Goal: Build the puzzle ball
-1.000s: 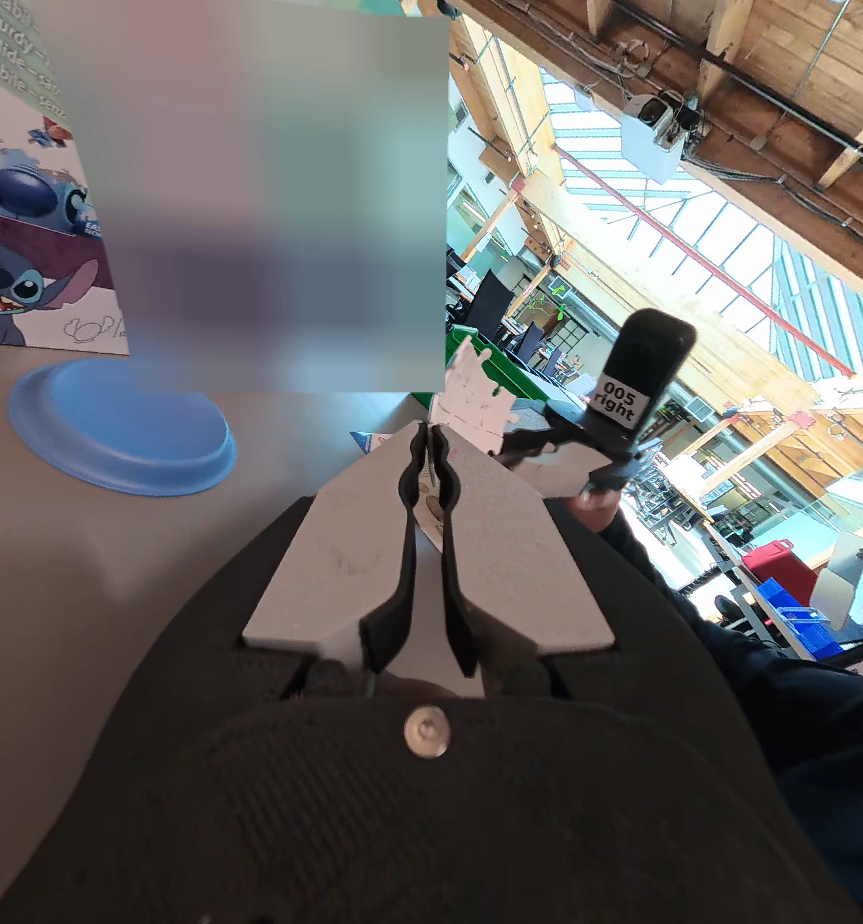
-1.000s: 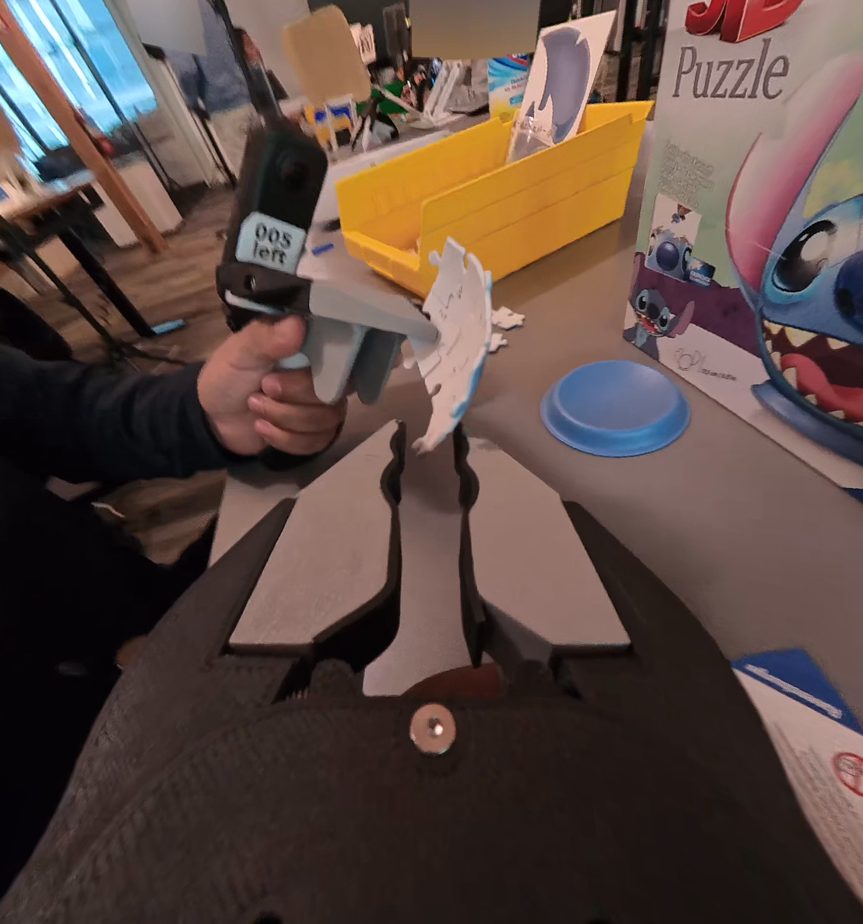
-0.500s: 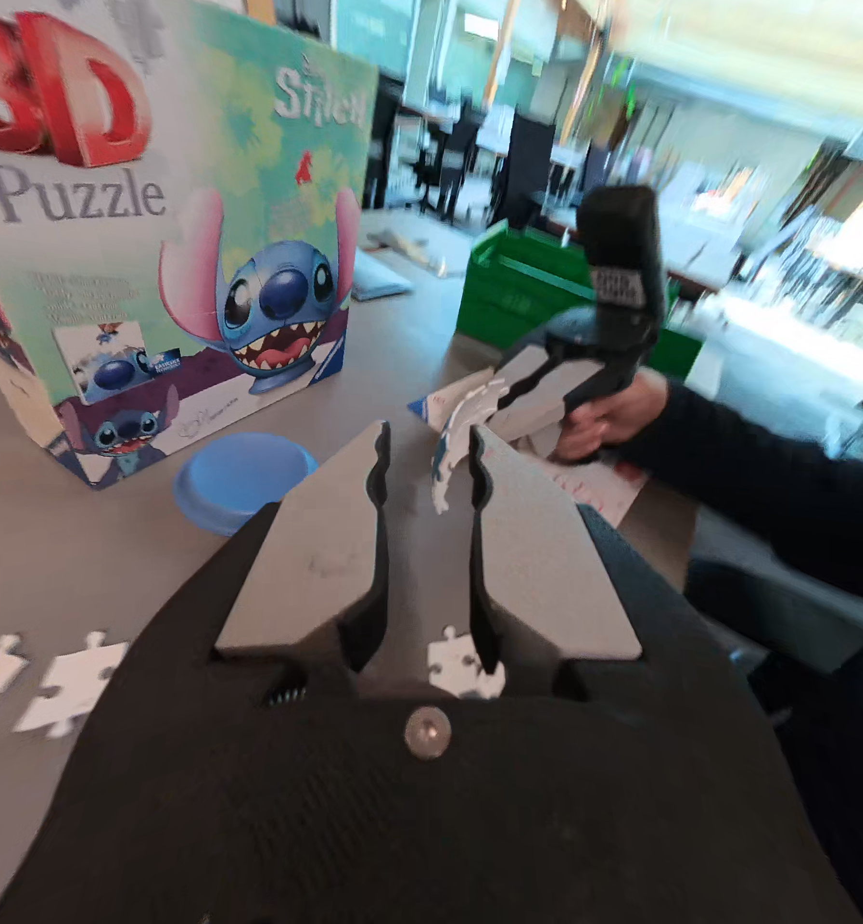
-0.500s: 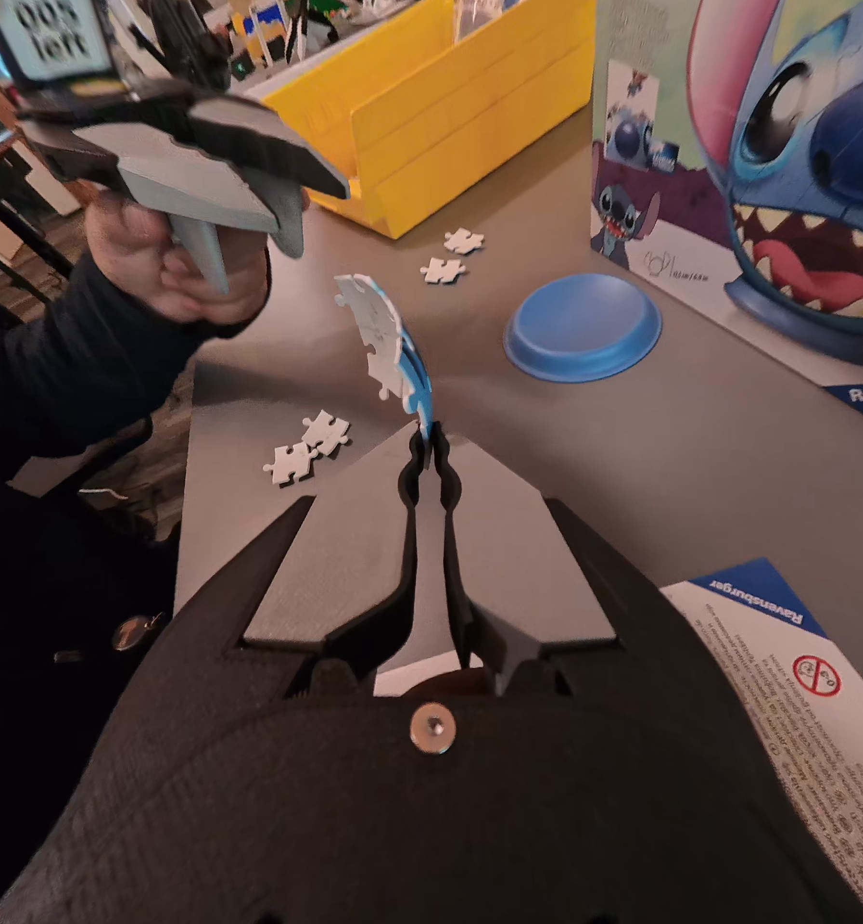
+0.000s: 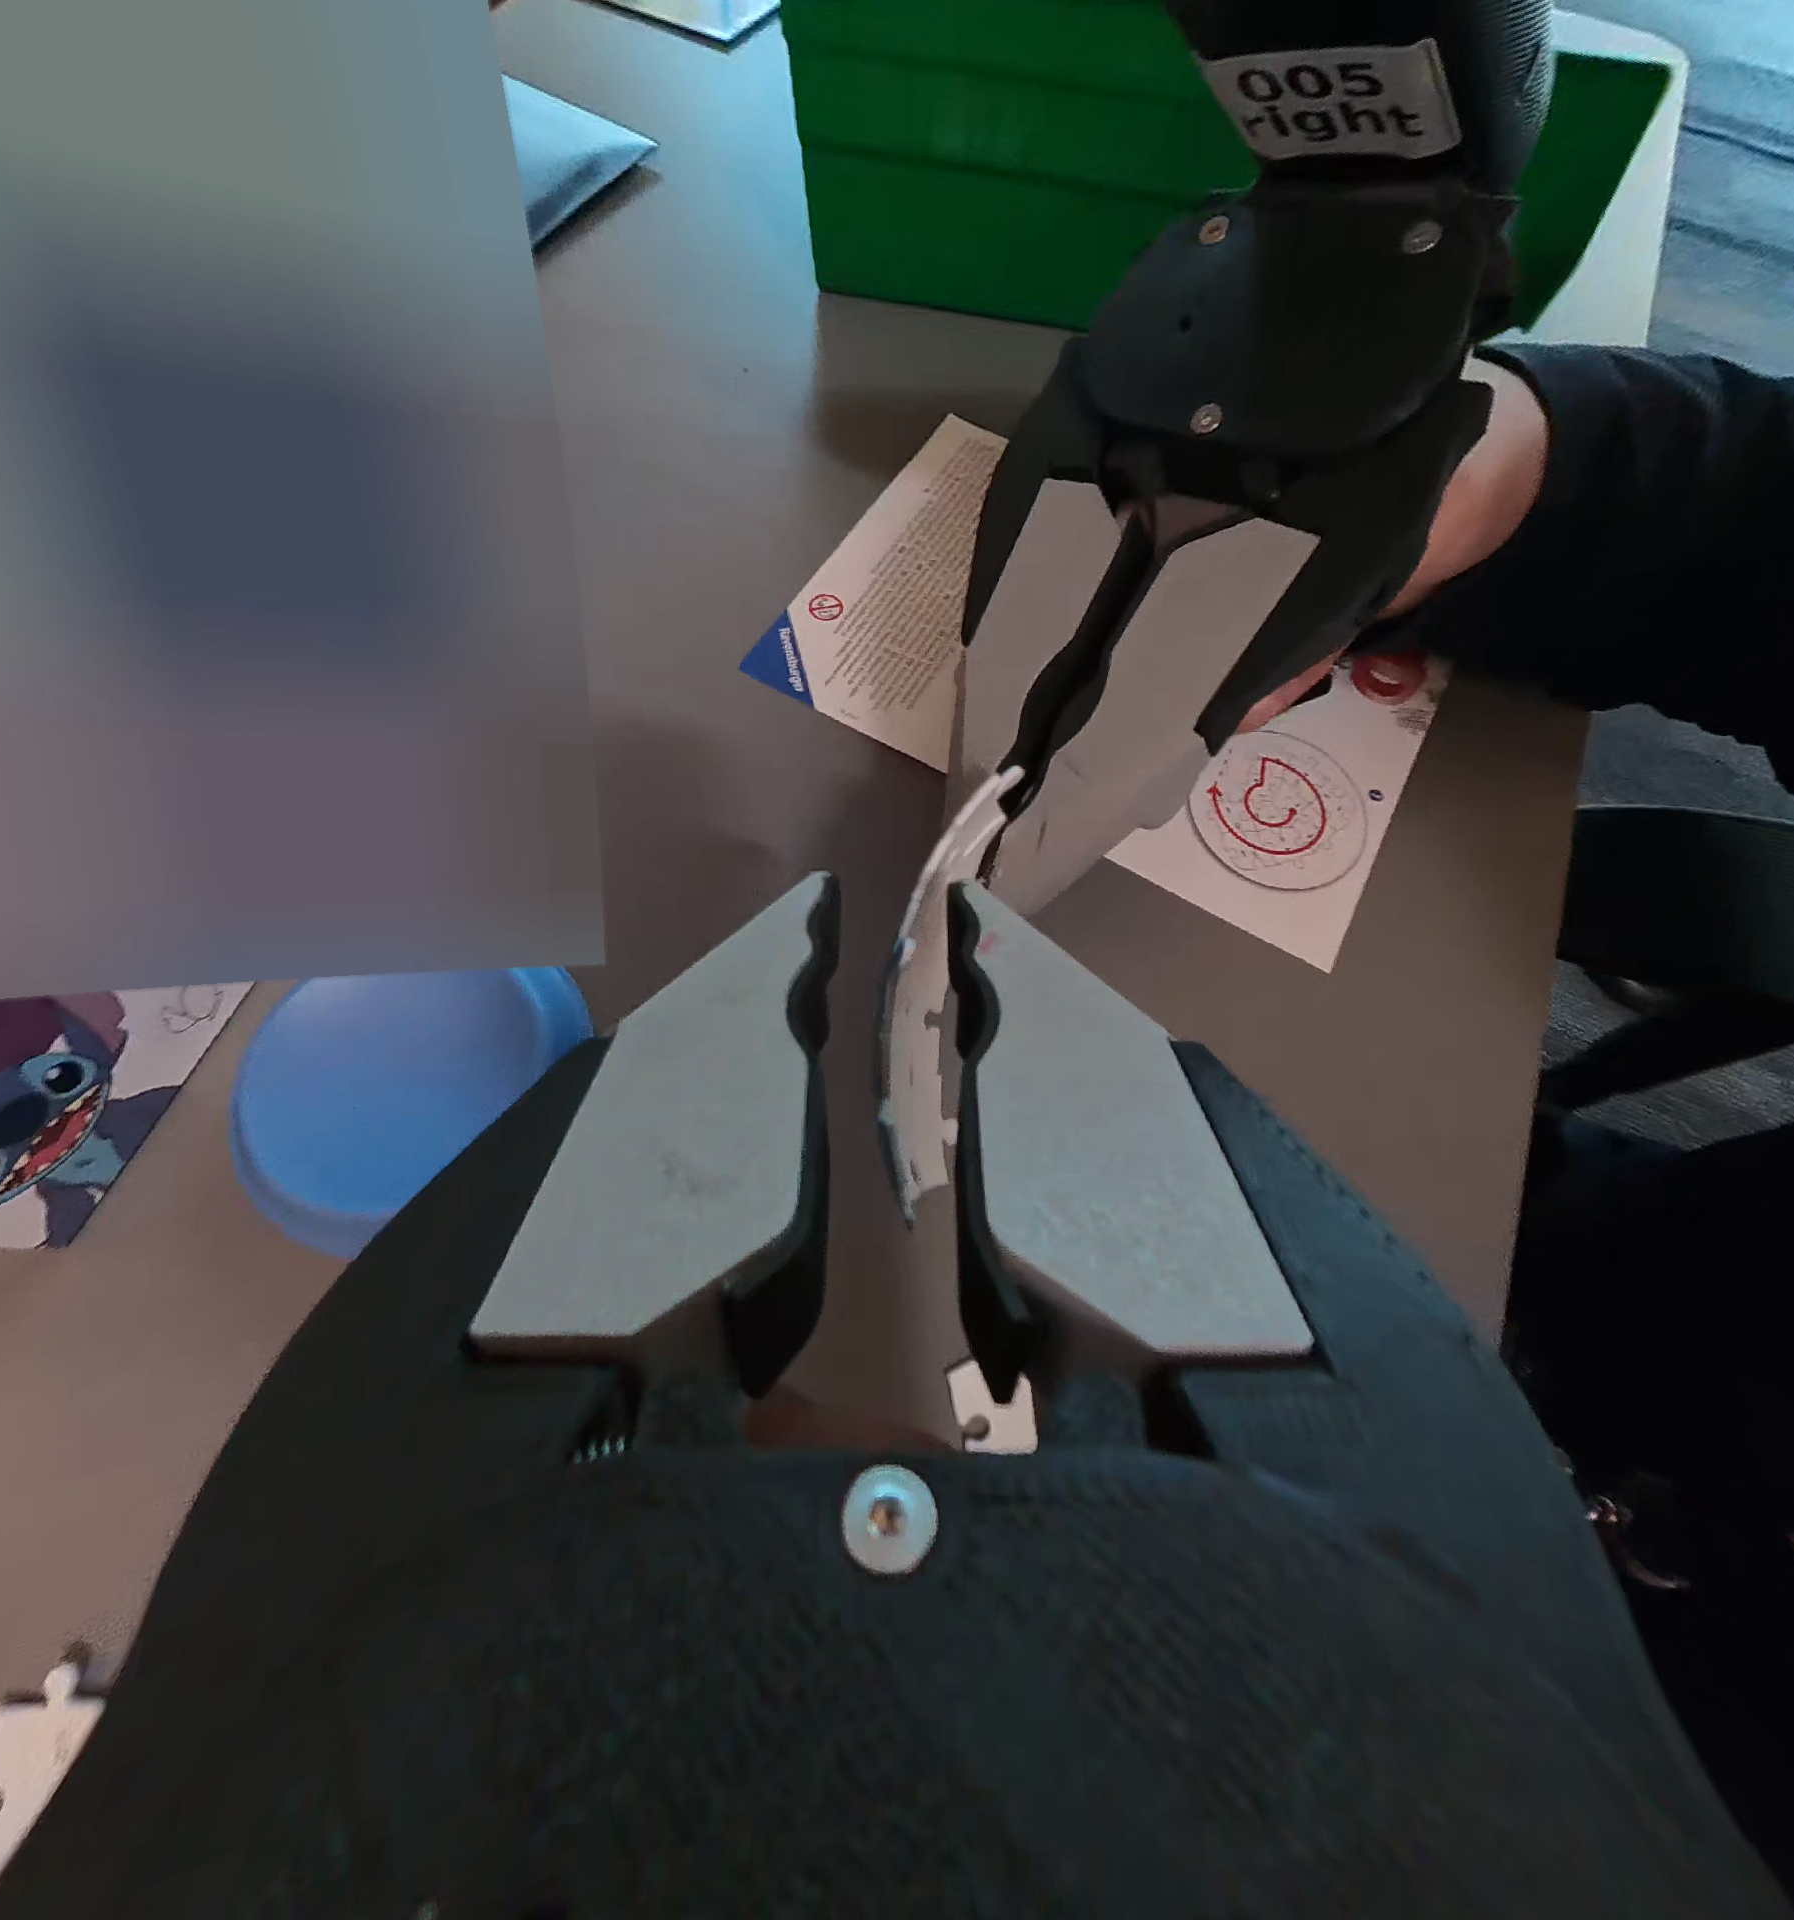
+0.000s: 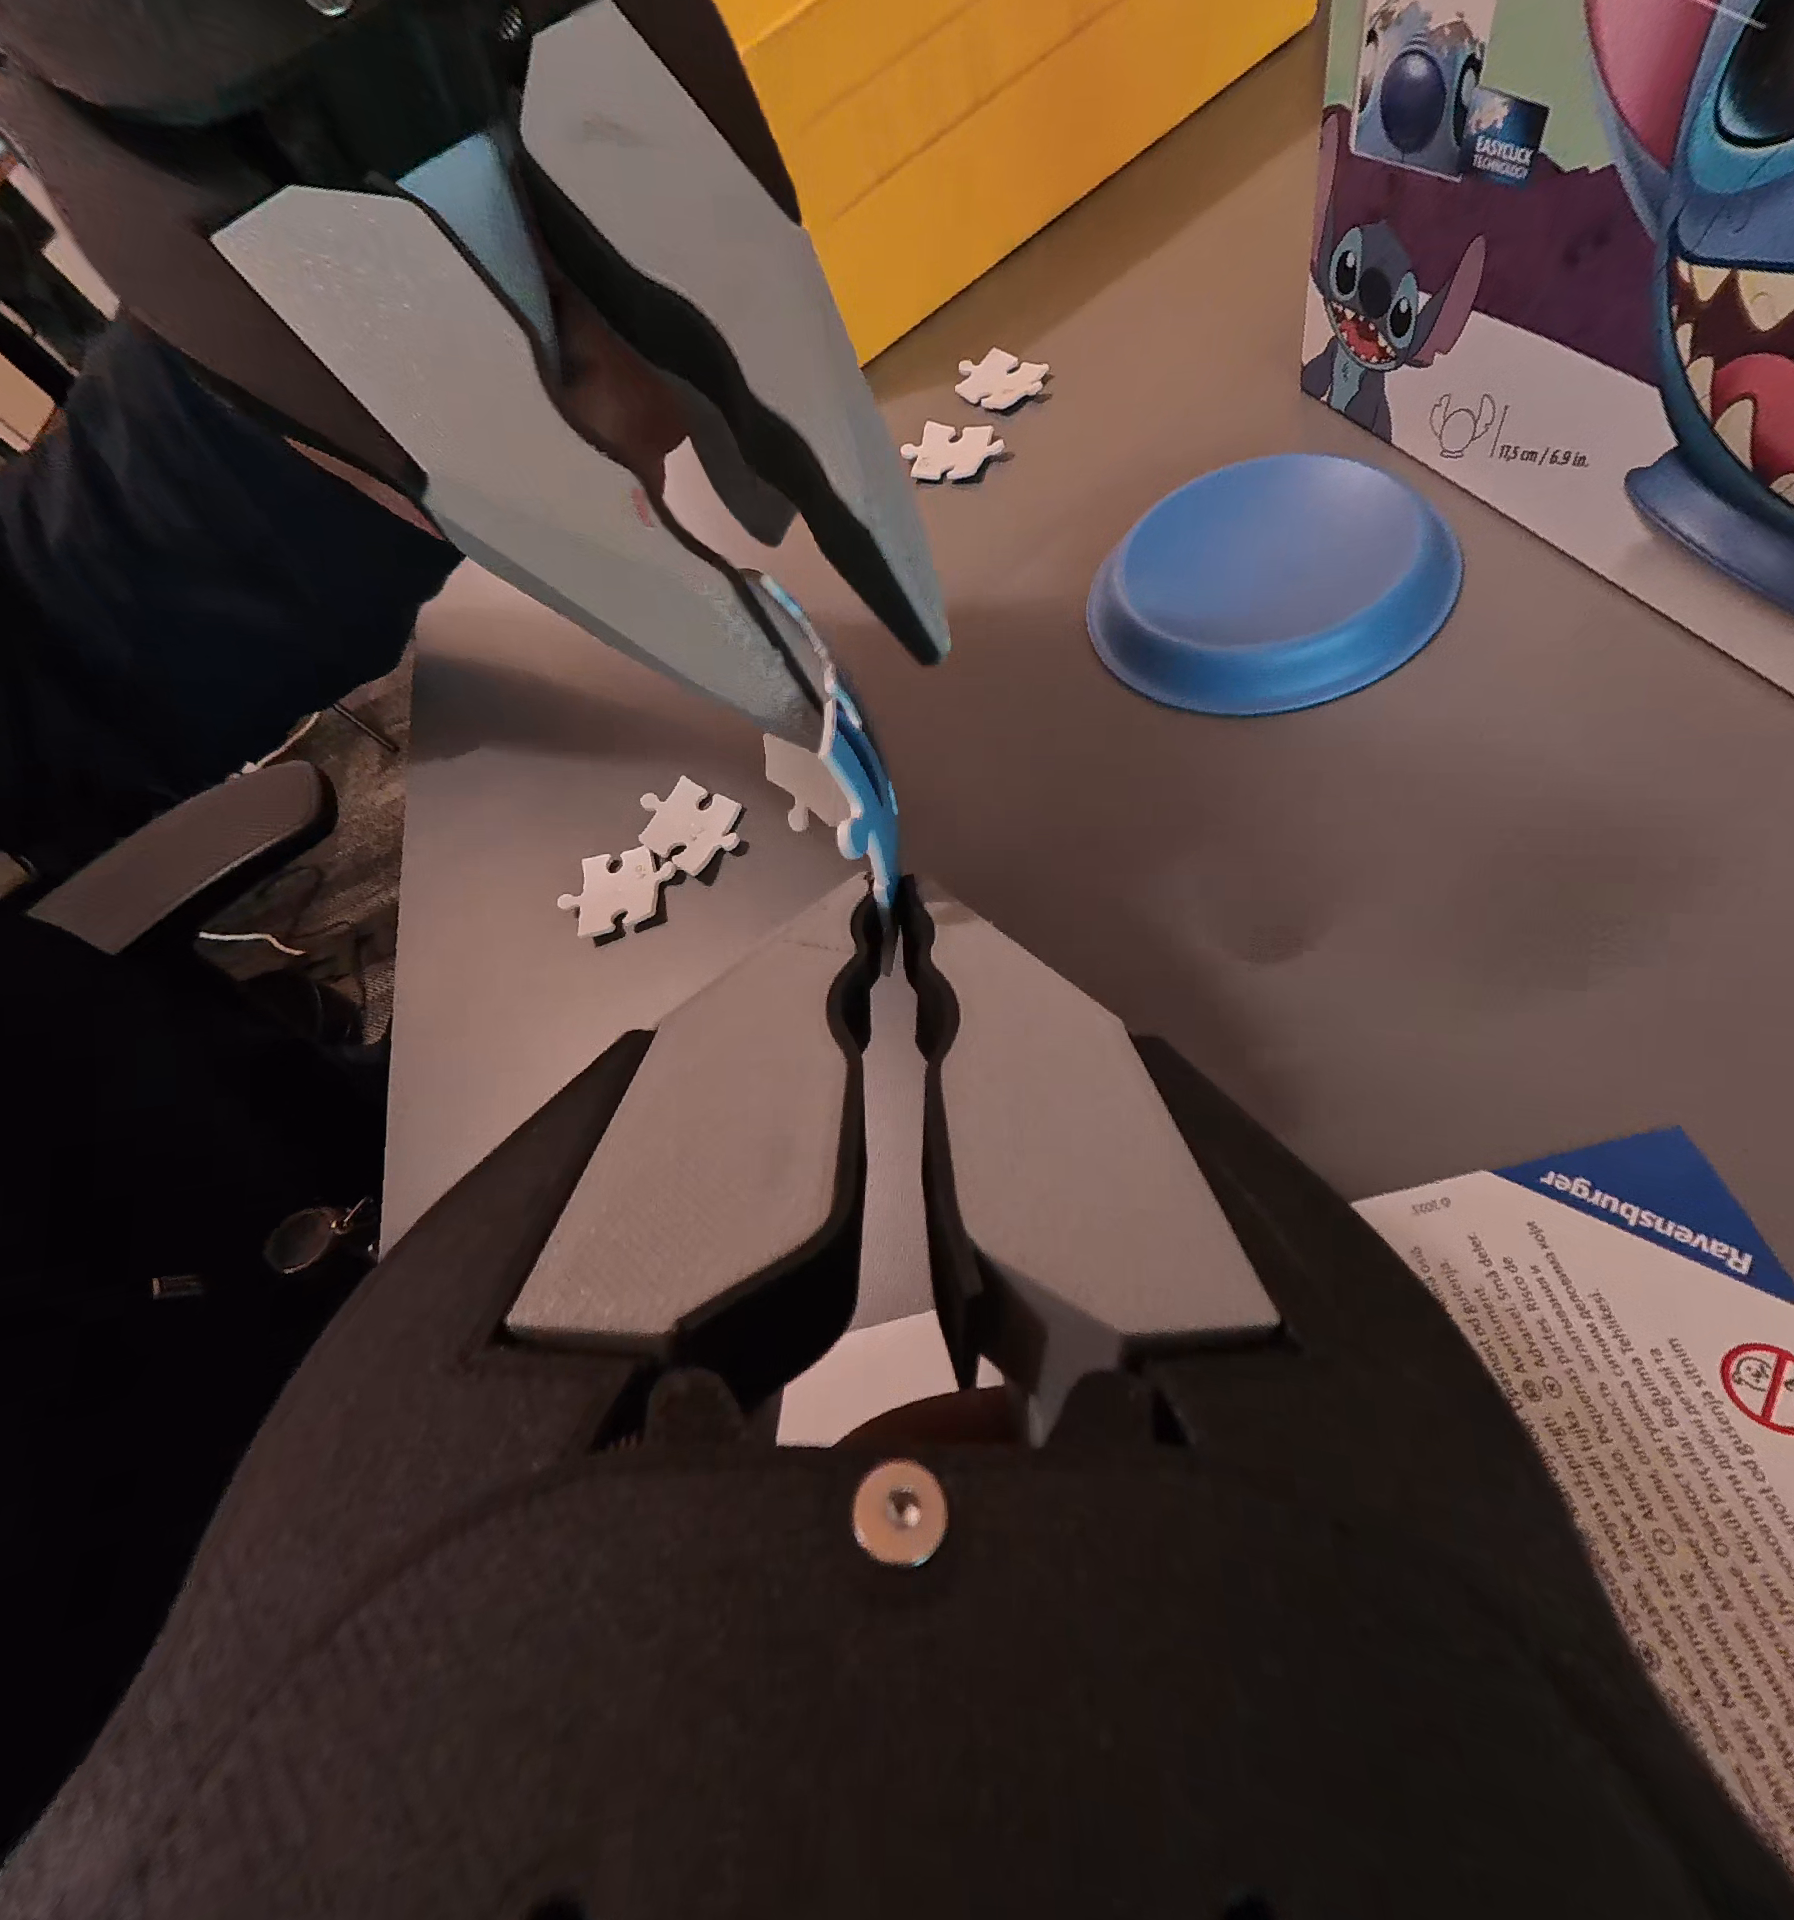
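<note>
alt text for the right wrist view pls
The right gripper is shut on the lower end of a curved strip of joined puzzle pieces, while the open left gripper straddles its upper end. Behind lie loose white pieces, a blue stand, the puzzle box and a yellow bin.

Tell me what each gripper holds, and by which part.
Right gripper pinches the curved puzzle strip by its near end. Left gripper is open around the strip, gripping nothing.

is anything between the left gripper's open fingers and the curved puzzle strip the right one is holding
Nothing visible does. The curved puzzle strip, pinched at one end by the right gripper, already sits in the gap of the open left gripper, close against one finger, with only bare table behind it.
</note>
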The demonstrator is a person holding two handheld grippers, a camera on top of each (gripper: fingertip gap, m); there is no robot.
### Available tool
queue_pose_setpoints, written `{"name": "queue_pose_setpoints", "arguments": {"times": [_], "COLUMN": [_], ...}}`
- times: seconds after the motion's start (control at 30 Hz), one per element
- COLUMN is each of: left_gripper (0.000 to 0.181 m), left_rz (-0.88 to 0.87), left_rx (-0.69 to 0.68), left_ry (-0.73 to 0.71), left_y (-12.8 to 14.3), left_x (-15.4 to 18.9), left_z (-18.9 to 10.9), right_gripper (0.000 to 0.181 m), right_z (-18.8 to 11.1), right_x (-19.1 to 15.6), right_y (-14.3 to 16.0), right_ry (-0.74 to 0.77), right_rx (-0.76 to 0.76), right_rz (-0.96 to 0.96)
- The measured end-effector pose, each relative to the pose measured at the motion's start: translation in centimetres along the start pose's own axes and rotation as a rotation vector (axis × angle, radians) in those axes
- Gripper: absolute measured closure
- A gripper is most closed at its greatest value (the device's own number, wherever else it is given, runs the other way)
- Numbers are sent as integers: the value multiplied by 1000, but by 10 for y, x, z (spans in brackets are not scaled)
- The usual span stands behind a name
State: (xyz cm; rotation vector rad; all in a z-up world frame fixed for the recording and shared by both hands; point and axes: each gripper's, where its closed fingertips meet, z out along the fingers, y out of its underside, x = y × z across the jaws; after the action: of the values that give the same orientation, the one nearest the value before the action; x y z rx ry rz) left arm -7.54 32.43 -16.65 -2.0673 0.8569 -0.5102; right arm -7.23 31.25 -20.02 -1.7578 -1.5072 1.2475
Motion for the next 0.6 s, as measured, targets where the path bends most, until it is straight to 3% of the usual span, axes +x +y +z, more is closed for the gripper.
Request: {"name": "queue_pose_setpoints", "arguments": {"times": [0.13, 0.4, 0.6], "left_gripper": [178, 180, 181], "left_rz": [-4, 15, 50], "left_rx": [-3, 36, 52], "left_ry": [34, -1, -57], "left_y": [1, 2, 4], "left_x": [3, 0, -2], "left_z": [7, 11, 8], "right_gripper": [181, 180, 181], "right_z": [0, -1, -1], "right_x": [4, 10, 7], "right_y": [2, 3, 1], "right_ry": [23, 27, -73], "right_rx": [-12, -5, 24], "right_rz": [-5, 47, 194]}}
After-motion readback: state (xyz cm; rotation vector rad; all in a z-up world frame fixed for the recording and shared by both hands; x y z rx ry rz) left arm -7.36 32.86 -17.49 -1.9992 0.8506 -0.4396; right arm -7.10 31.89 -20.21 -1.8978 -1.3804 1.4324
